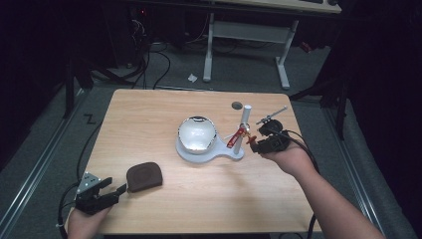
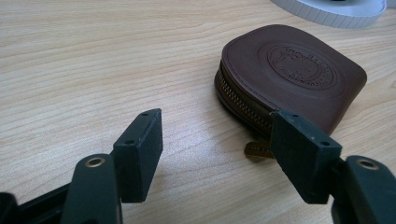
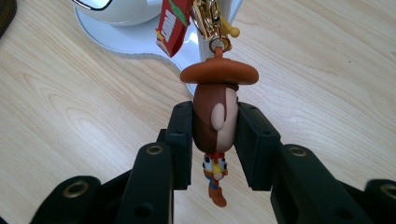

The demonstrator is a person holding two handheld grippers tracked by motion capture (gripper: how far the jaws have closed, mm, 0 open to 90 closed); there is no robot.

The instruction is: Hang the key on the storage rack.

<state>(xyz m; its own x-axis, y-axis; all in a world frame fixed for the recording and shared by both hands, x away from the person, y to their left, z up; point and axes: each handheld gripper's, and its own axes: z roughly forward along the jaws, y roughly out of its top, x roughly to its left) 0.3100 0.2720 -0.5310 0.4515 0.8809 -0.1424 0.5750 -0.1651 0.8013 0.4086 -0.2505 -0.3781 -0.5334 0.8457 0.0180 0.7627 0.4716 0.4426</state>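
We see the cowboy figure keychain (image 3: pixel 215 123) clamped by its head in our right gripper (image 3: pixel 215 140), its clasp hooked at the white stand's post (image 1: pixel 244 127) toward the table's right edge. Our left gripper (image 2: pixel 217 154) rests wide open, holding nothing, near the front left corner, just beside the brown zip pouch (image 2: pixel 292 77).
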